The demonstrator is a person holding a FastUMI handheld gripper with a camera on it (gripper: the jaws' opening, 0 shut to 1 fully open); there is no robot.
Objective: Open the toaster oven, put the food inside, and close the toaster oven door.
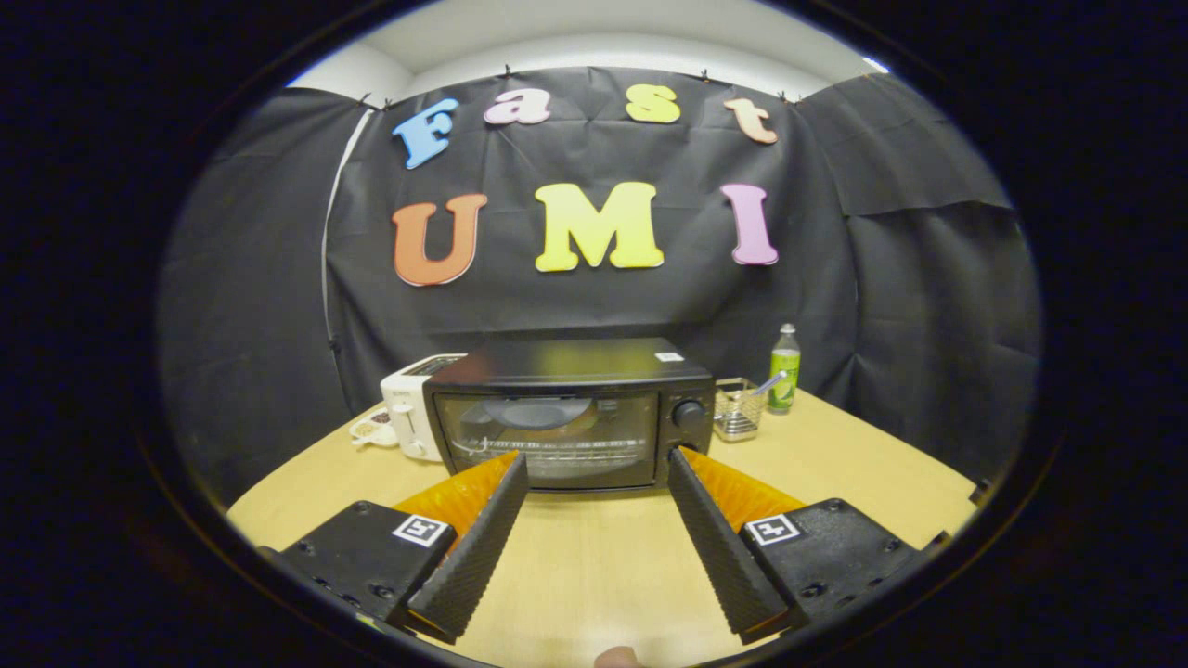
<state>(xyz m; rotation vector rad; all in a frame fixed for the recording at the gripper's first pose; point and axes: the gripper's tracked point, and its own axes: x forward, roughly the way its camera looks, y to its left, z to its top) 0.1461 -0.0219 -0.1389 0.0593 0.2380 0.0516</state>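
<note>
A black toaster oven (571,413) stands on the wooden table (835,473), straight ahead of my fingers. Its glass door (548,436) is closed, and a wire rack and a round dark plate show through it. A control knob (688,414) sits on its right panel. My gripper (597,456) is open, held above the table a short way in front of the oven, with nothing between its ribbed black fingers (483,538). The fingertips line up with the lower part of the door.
A white toaster (408,413) stands against the oven's left side, with a small white dish (373,430) of something brown beside it. To the right of the oven are a wire basket (739,408) with a utensil and a green bottle (785,369).
</note>
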